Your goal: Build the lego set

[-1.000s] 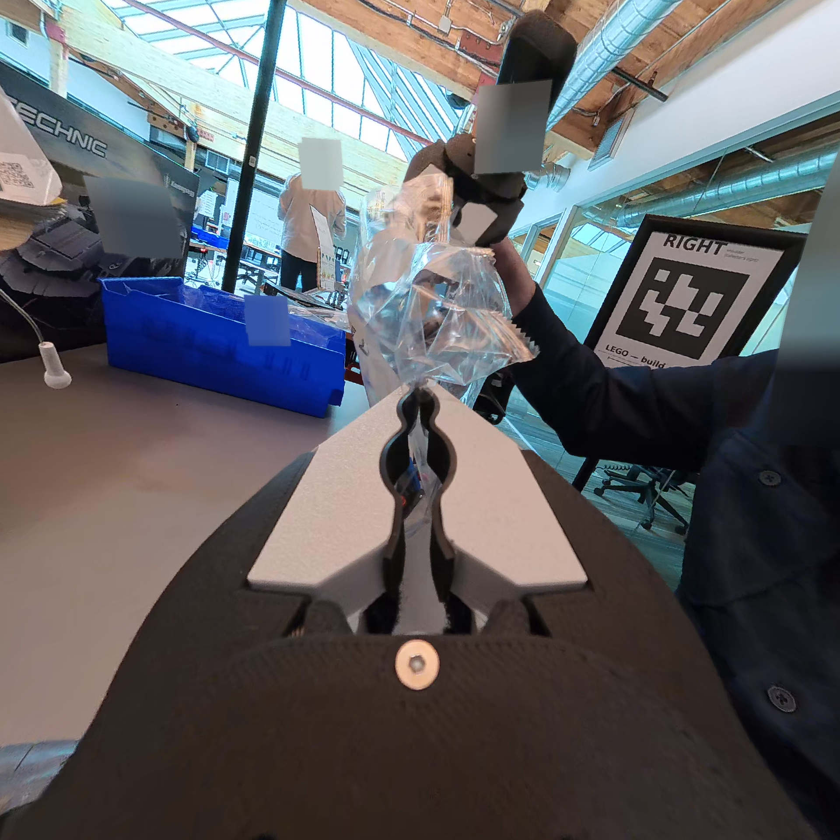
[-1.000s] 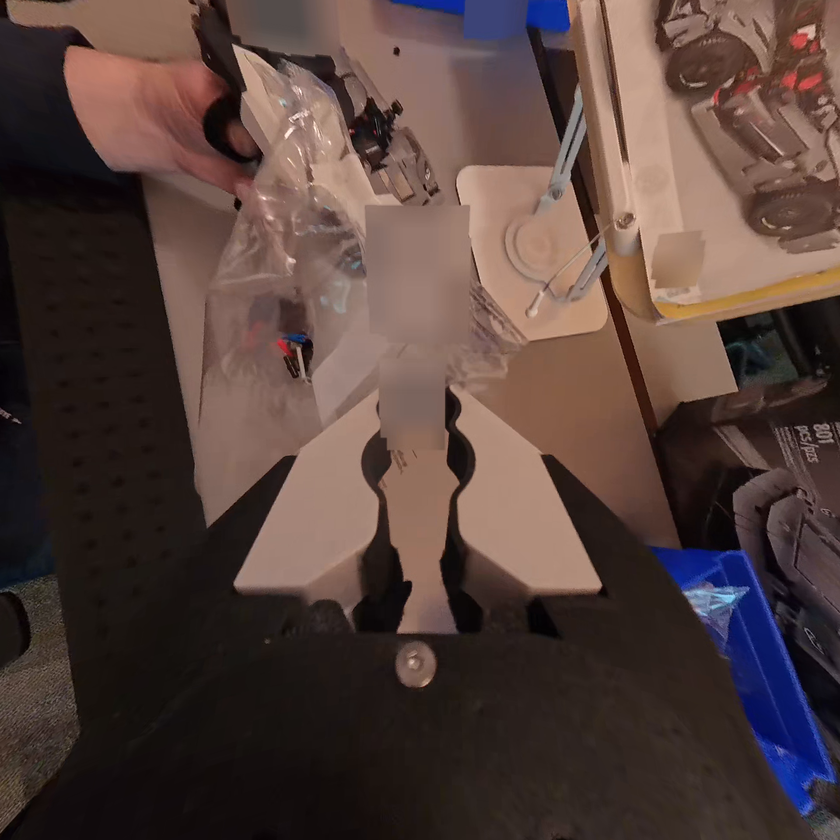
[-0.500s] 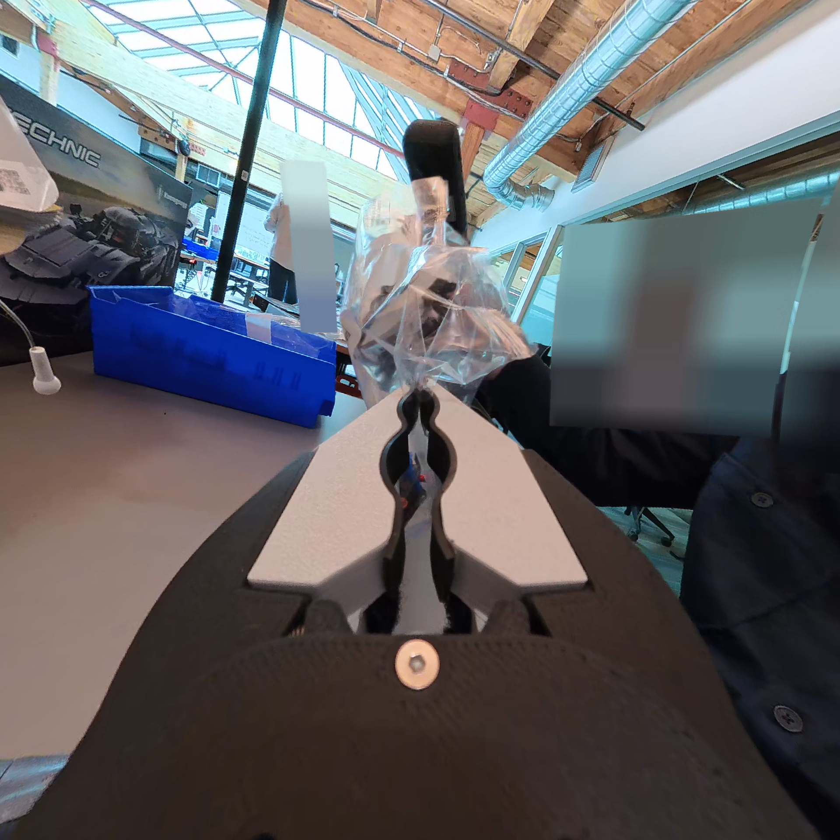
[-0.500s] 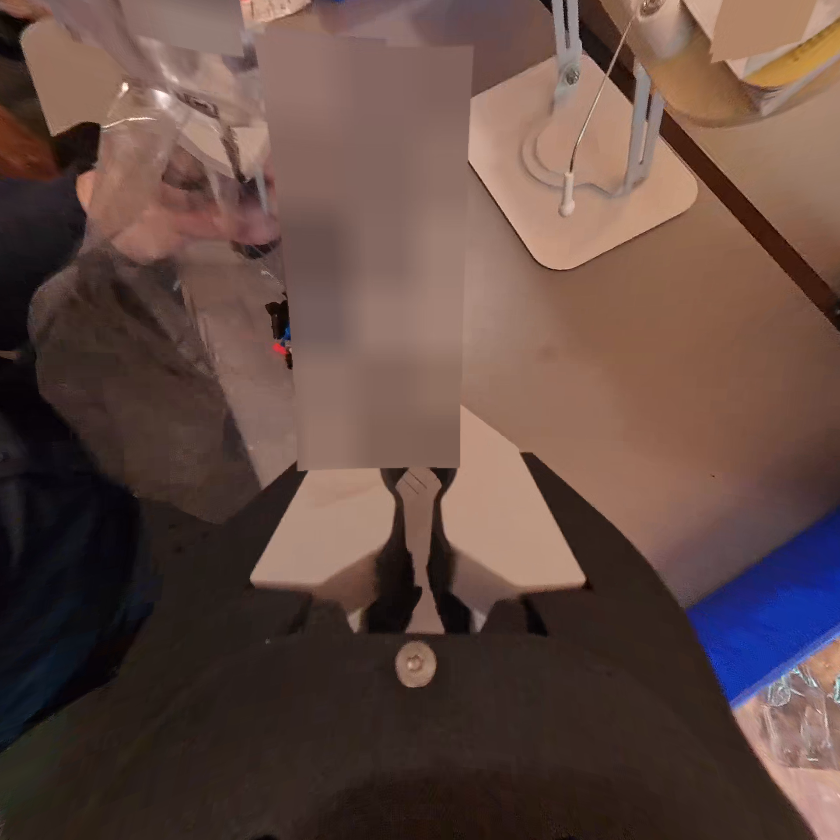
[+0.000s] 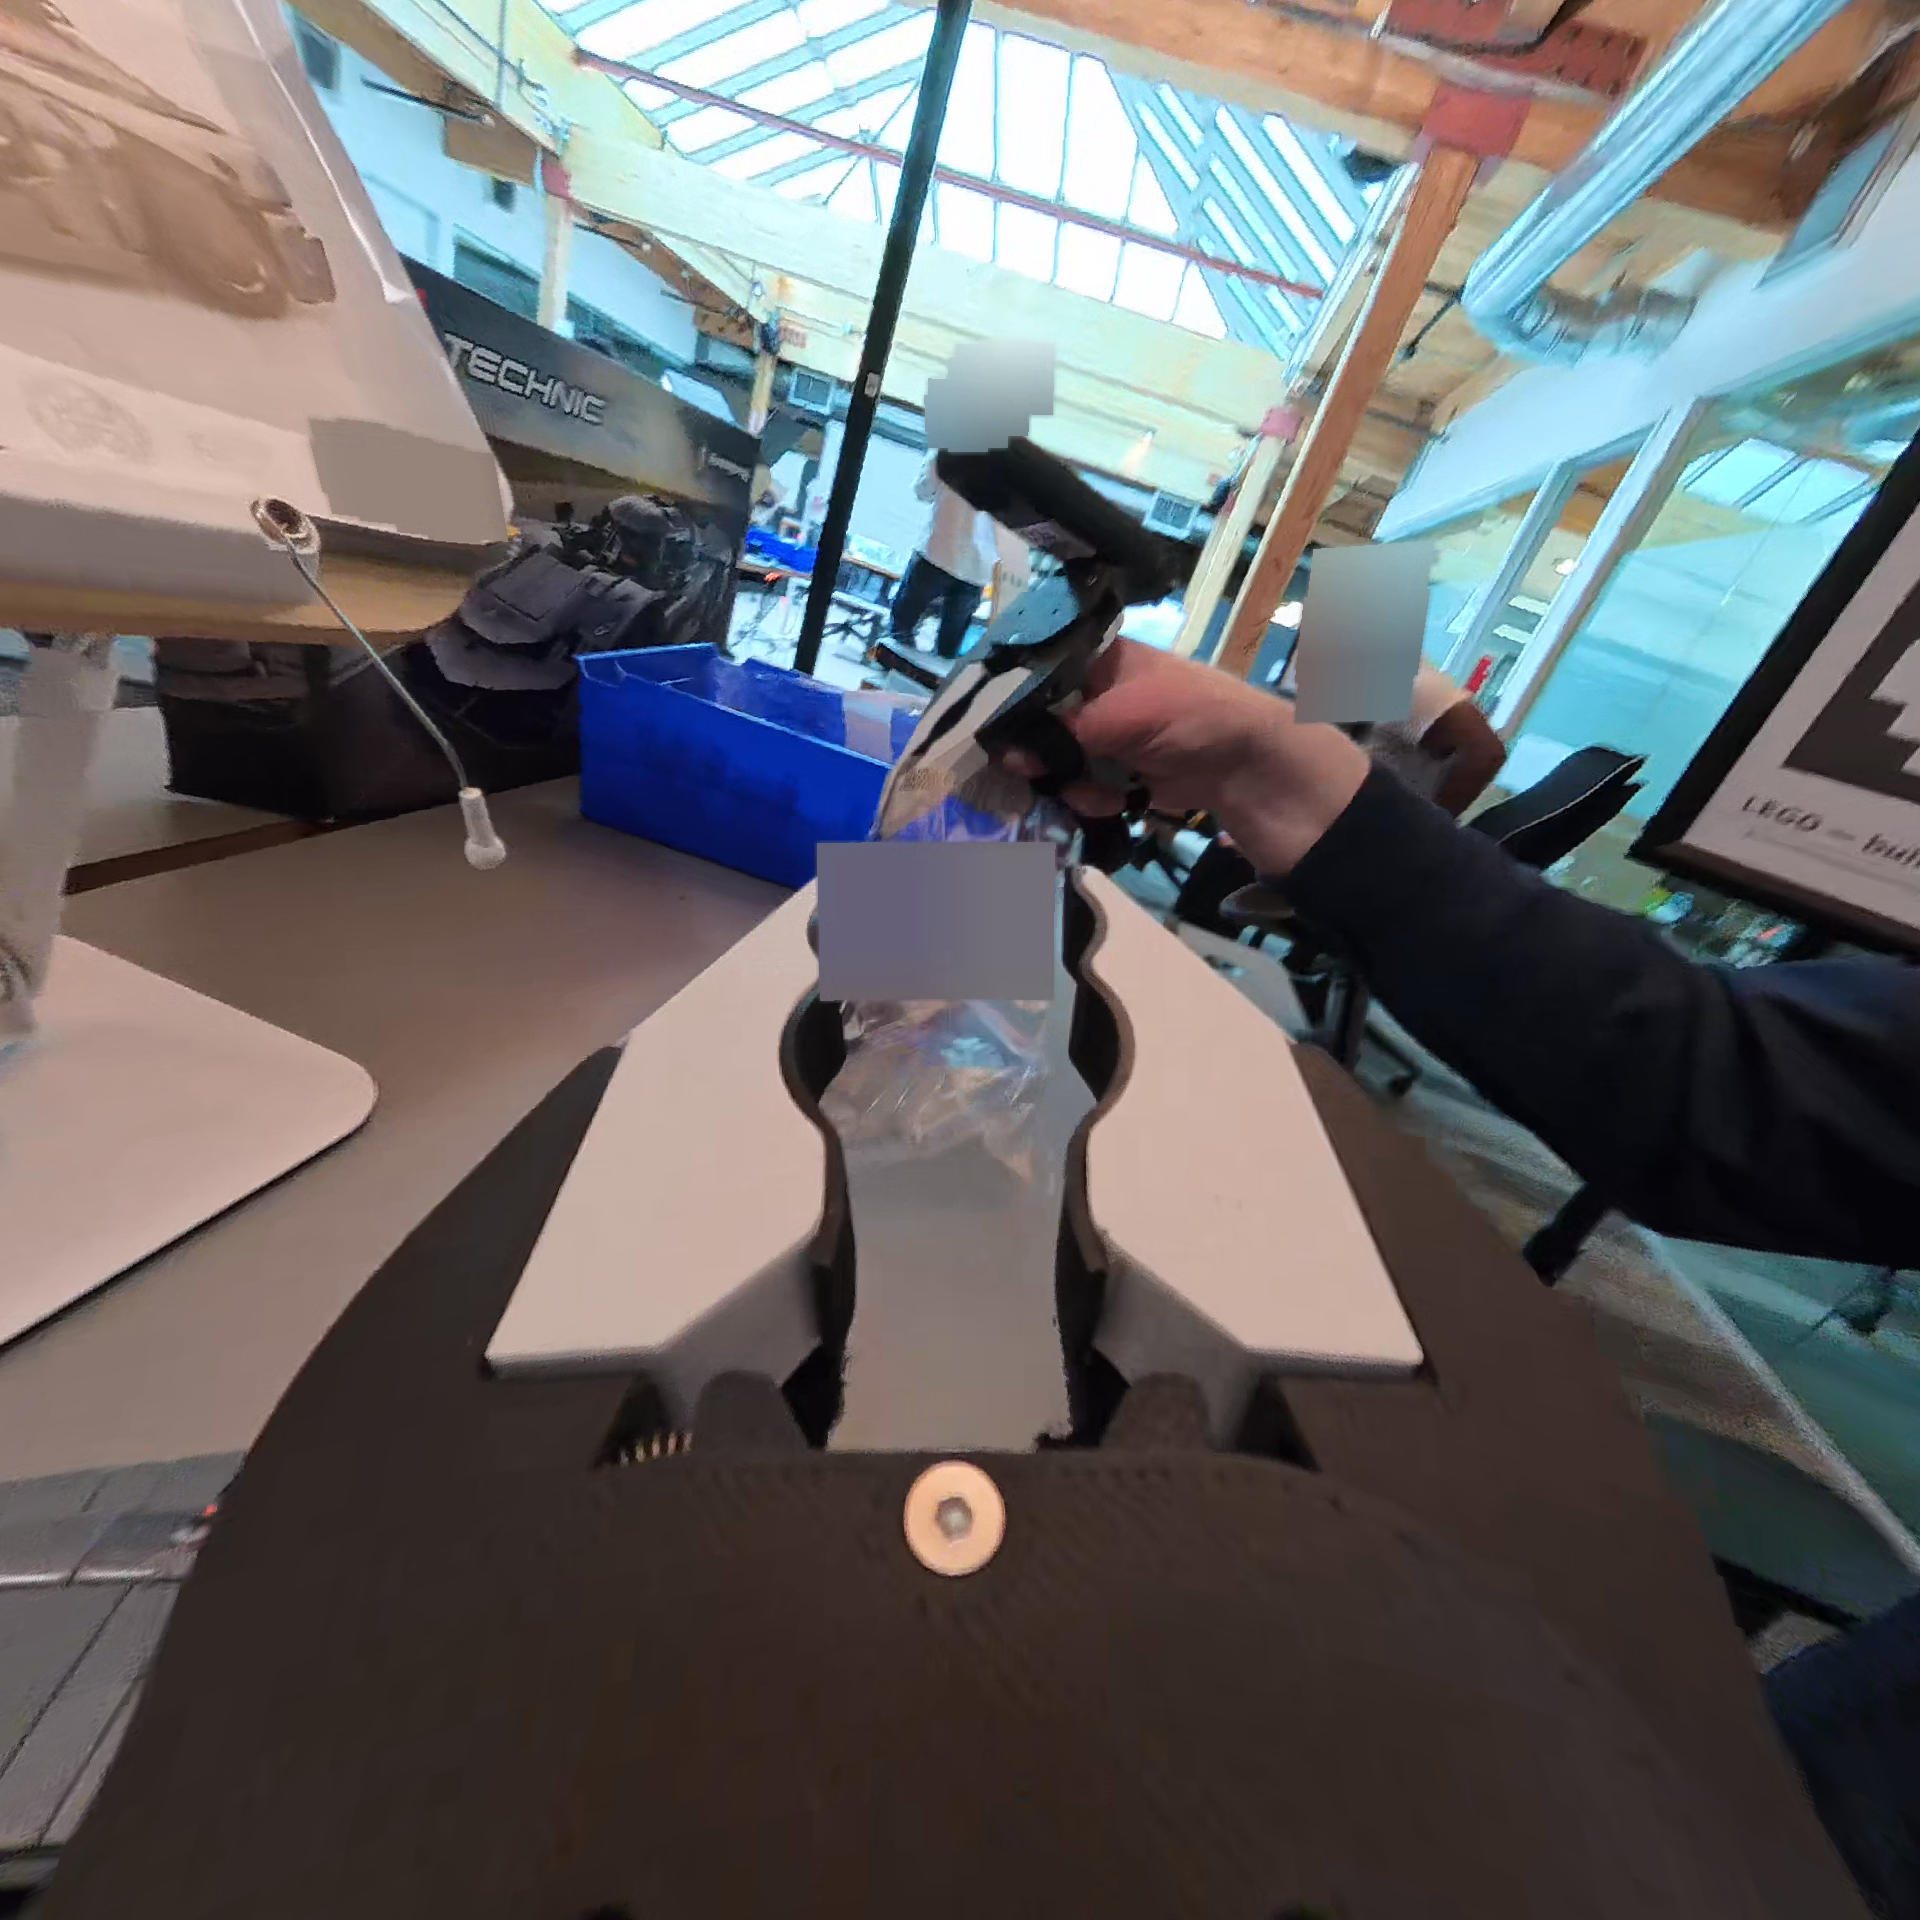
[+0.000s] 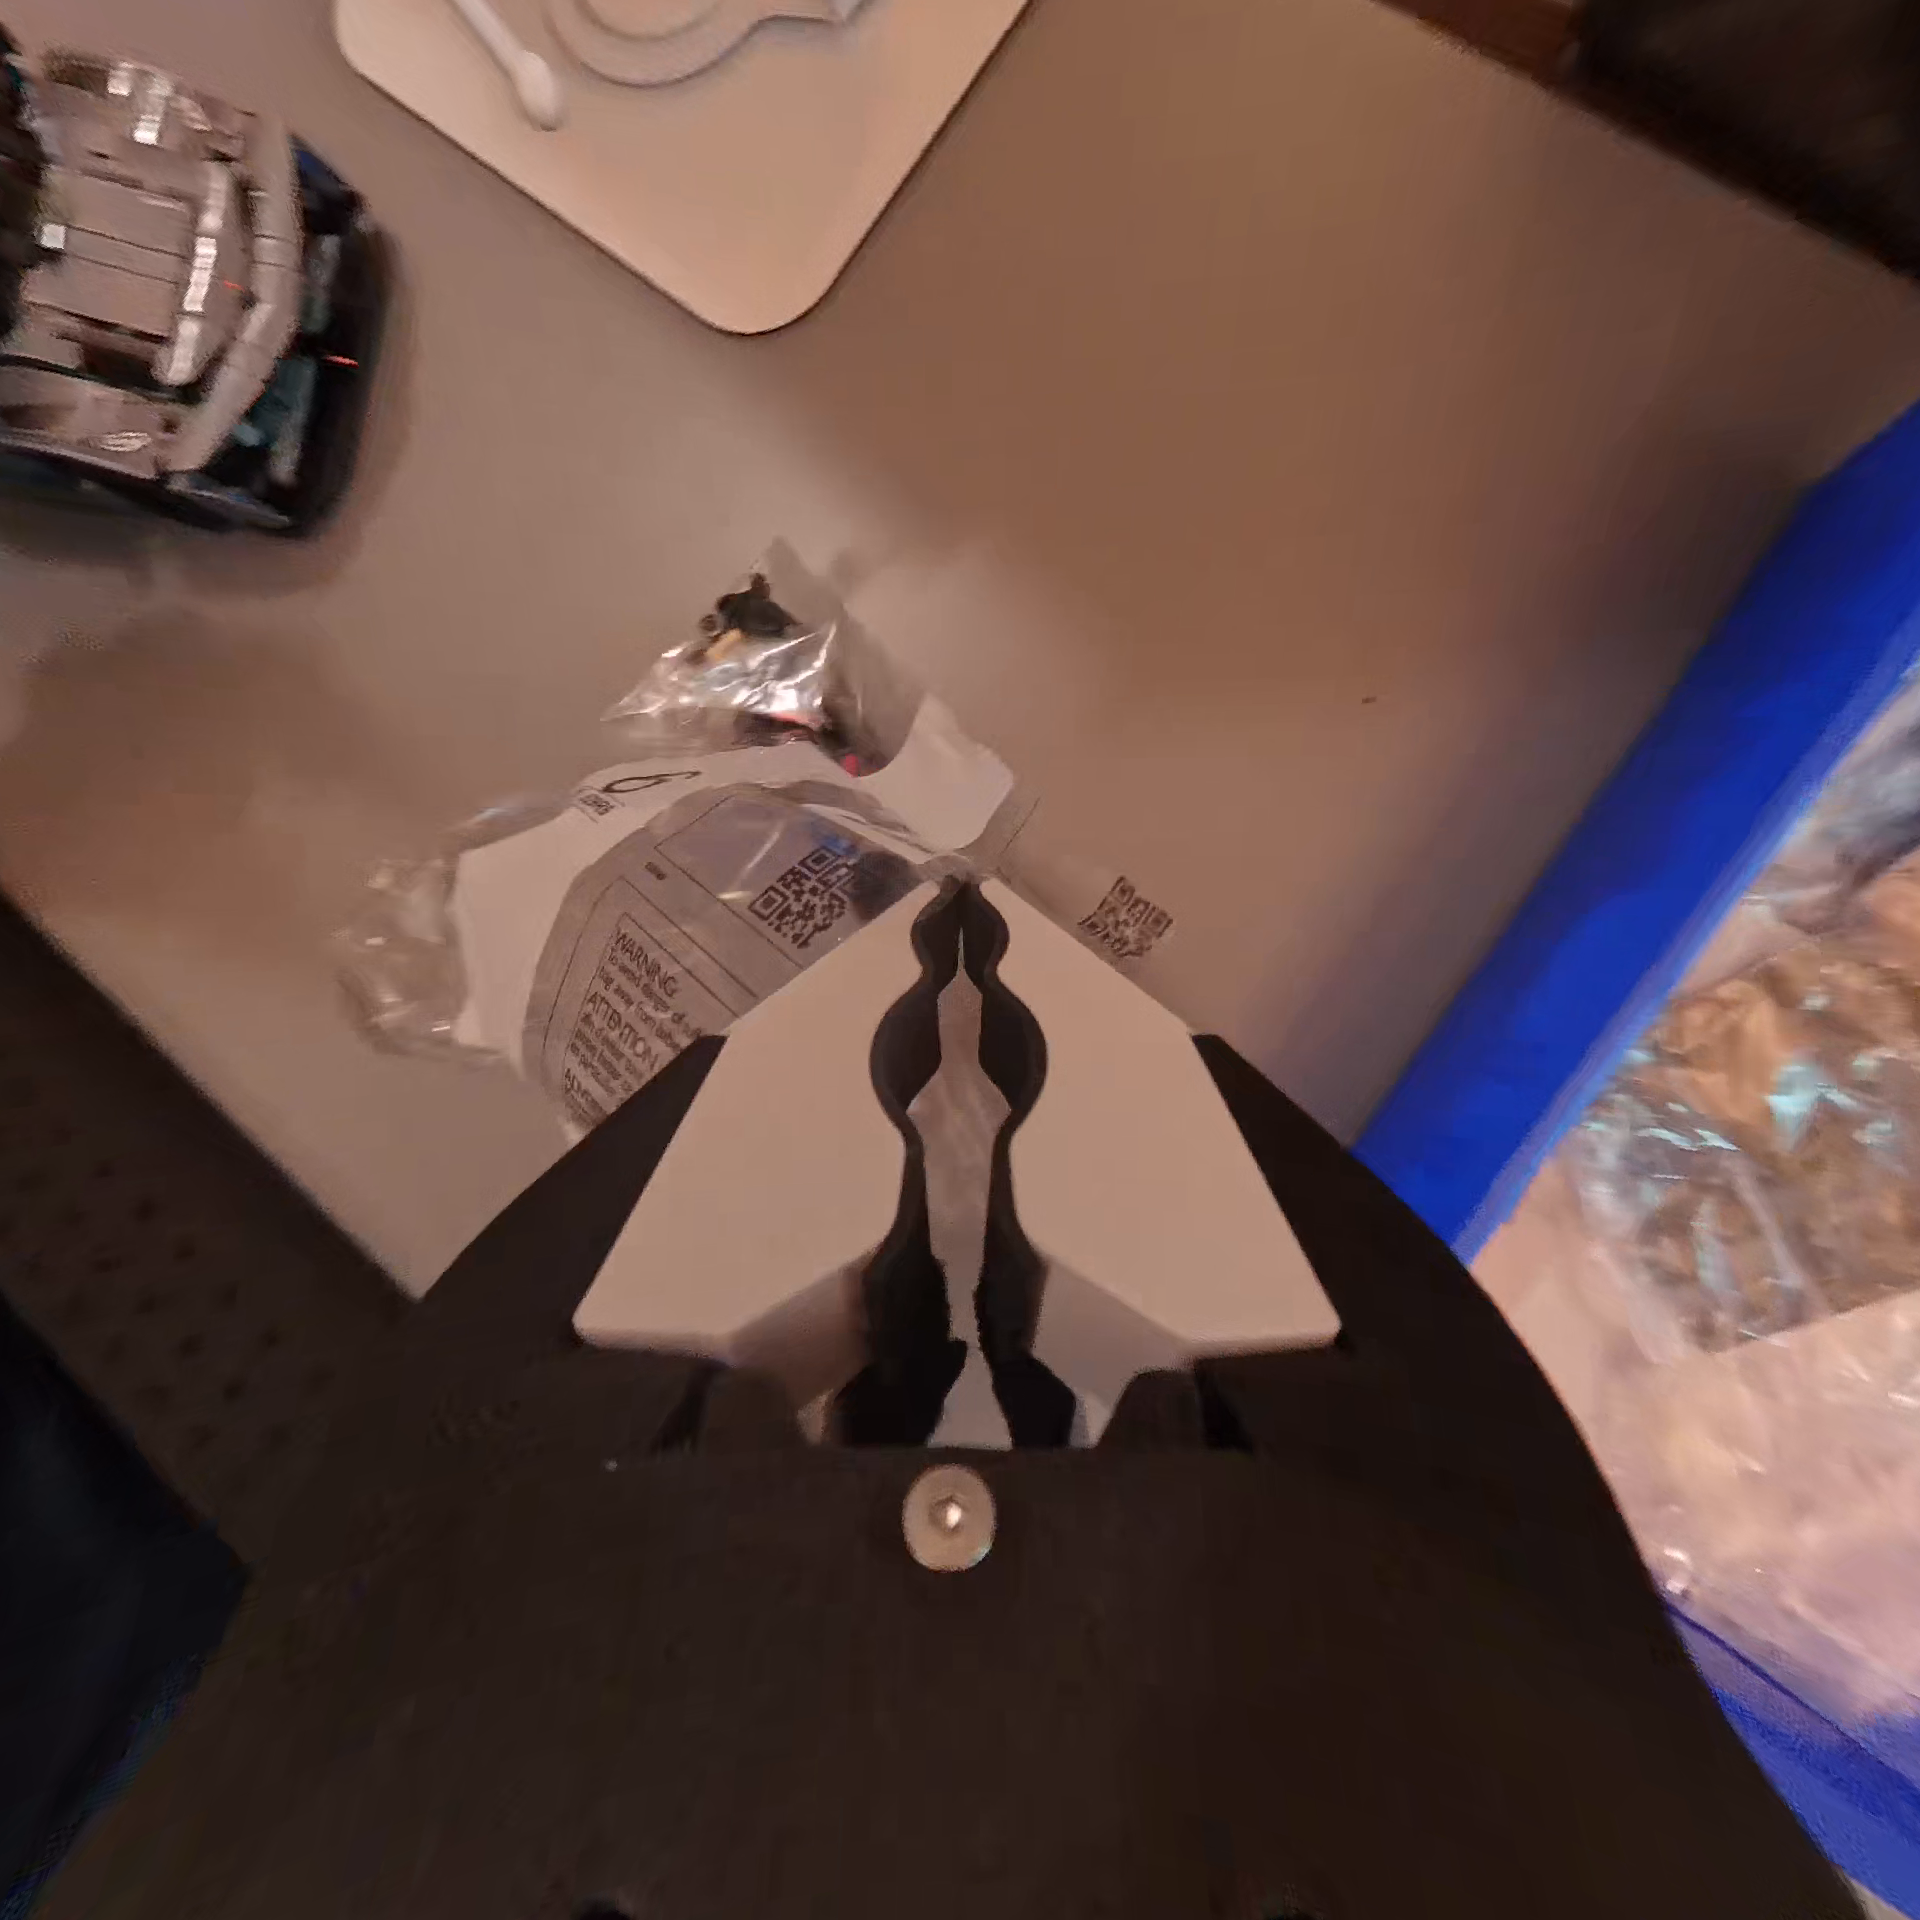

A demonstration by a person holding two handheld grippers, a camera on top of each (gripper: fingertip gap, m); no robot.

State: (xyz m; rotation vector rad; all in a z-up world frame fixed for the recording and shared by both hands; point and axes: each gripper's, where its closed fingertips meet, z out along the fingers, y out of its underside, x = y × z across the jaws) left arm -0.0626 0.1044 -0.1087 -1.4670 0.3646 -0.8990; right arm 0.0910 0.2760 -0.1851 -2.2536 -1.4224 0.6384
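Note:
My right gripper (image 6: 957, 891) is shut on the edge of a clear plastic parts bag (image 6: 644, 935) with a white printed panel, held over the grey table (image 6: 1195, 520). A smaller clear bag of dark pieces (image 6: 764, 675) lies just beyond it. A part-built grey and black Lego car (image 6: 156, 312) sits at the far left. In the left wrist view my left gripper (image 5: 951, 904) is open, with crumpled bag plastic (image 5: 951, 1081) showing in the gap. The right gripper (image 5: 997, 707), held by a hand, pinches the bag just above it.
A blue bin (image 6: 1662, 883) with more clear bags stands to the right; it also shows in the left wrist view (image 5: 727, 758). A white stand base (image 6: 707, 156) lies ahead; the stand holds an instruction booklet (image 5: 208, 312). A black set box (image 5: 582, 592) stands behind. Across from one pair of fingers to the other is roughly 25 cm.
My left gripper has opened and let go of the bag. My right gripper has kept hold of the bag and swung down to face the table, the bag hanging from it.

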